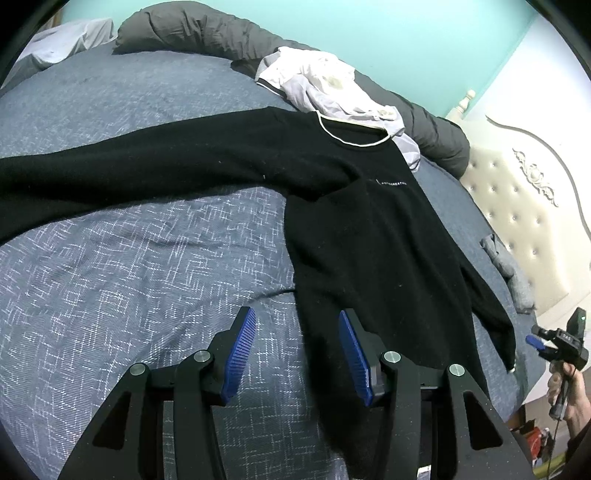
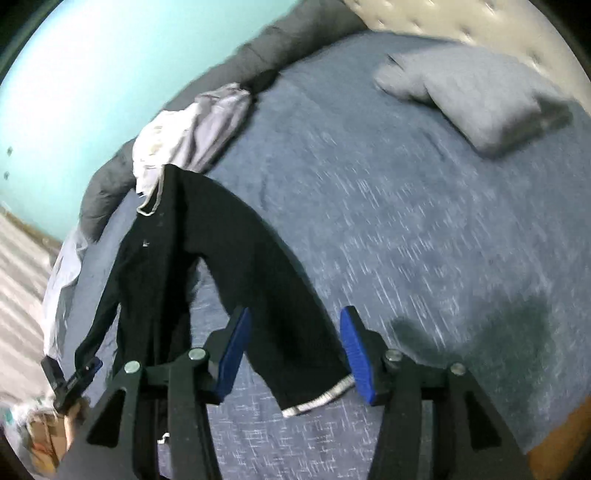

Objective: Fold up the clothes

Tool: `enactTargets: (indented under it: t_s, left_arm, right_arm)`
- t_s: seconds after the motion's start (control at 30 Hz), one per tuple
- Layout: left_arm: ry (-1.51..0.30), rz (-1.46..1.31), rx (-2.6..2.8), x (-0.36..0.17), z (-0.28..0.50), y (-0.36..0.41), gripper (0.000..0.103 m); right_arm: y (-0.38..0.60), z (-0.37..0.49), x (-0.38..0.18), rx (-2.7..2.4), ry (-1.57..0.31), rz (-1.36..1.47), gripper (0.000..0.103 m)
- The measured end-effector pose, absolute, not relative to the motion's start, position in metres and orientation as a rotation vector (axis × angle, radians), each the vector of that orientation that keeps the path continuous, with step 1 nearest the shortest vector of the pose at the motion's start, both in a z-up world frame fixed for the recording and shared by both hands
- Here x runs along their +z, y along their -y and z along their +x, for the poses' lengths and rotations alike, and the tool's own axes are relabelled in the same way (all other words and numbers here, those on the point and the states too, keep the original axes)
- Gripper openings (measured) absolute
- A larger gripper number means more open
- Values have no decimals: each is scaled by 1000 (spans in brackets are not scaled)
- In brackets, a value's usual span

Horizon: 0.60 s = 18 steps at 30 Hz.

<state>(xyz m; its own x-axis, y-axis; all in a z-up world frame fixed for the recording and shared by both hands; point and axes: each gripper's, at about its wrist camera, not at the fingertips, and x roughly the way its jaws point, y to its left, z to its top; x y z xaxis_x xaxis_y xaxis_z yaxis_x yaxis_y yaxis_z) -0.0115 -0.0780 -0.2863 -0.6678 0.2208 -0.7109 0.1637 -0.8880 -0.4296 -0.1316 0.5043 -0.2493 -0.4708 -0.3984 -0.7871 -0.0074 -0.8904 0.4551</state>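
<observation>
A black long-sleeved sweater [image 1: 369, 236] with a white-trimmed collar lies spread on the blue bed cover [image 1: 129, 277], one sleeve stretched far to the left. My left gripper [image 1: 297, 354] is open above the sweater's lower left edge, holding nothing. In the right wrist view my right gripper [image 2: 291, 354] is open over the sweater's other sleeve [image 2: 266, 288], near its white-trimmed cuff [image 2: 321, 400]. The right gripper also shows at the bed's right edge in the left wrist view [image 1: 535, 341], and the left gripper shows low left in the right wrist view [image 2: 85, 369].
A crumpled white garment [image 1: 325, 88] lies beyond the collar. A rolled dark grey duvet [image 1: 207, 29] runs along the teal wall. A folded grey item [image 2: 480, 99] sits near the cream tufted headboard [image 1: 517, 206]. The bed's edge and floor lie at the right.
</observation>
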Motion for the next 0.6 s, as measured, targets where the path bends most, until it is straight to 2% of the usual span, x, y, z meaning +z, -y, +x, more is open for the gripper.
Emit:
enactTargets:
  t_s: [0.03, 0.07, 0.1, 0.37, 0.43, 0.5, 0.57, 0.6]
  left_arm:
    - [734, -1267, 2743, -286, -11, 78, 51]
    - [735, -1268, 2743, -286, -11, 78, 51]
    - [736, -1268, 2743, -286, -11, 78, 51]
    - [740, -1275, 2738, -288, -12, 80, 51]
    - [741, -1279, 2737, -289, -13, 80, 51]
    - [743, -1281, 2735, -290, -13, 79, 51]
    - [741, -1282, 2733, -290, -14, 79, 51]
    - [739, -1282, 2732, -290, -14, 78, 51]
  right_arm:
    - [-502, -132, -255, -2431, 574, 1496, 57]
    - [-497, -133, -261, -2424, 543, 1530, 66]
    - [-494, -133, -269, -2415, 514, 1565, 69]
    - [-491, -127, -306, -2384, 494, 1659, 68]
    - [-482, -124, -303, -2399, 394, 1677, 54]
    - [-477, -122, -299, -2397, 324, 1670, 17]
    - [-472, -120, -294, -2399, 268, 1653, 7]
    - [-474, -120, -290, -2413, 266, 1638, 5]
